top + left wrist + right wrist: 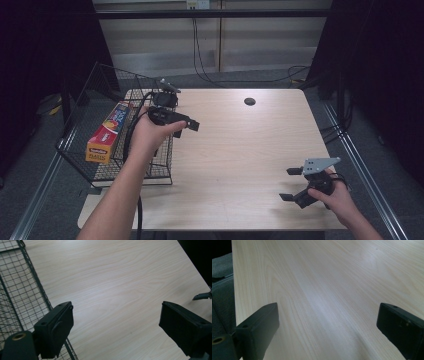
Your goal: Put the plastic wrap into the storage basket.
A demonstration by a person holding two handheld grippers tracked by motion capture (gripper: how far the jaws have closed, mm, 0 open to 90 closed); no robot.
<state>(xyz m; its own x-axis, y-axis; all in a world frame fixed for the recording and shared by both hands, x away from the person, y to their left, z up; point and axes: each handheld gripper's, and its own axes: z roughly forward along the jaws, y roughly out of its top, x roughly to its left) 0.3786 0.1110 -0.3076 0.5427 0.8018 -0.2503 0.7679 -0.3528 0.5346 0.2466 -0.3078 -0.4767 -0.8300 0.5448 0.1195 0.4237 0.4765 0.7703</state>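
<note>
From the high view, a pale wooden bench (240, 150) carries a black wire basket (100, 165) at its left edge, and a long orange and red box (109, 132) lies inside the basket along its left wall. The left hand (146, 134) holds the left gripper (192, 124) over the basket's right rim, jaws pointing right toward the middle of the bench and holding nothing. The right hand (334, 197) holds the right gripper (290, 184) low near the bench's front right corner, its jaws spread and pointing left. A small dark round hole (249, 101) sits near the far edge. In the left gripper view, the jaws stand wide apart over bare wood, with the basket's mesh (17, 295) at the left. In the right gripper view, the jaws are likewise wide apart above bare bench (332, 290), with nothing between them.
</note>
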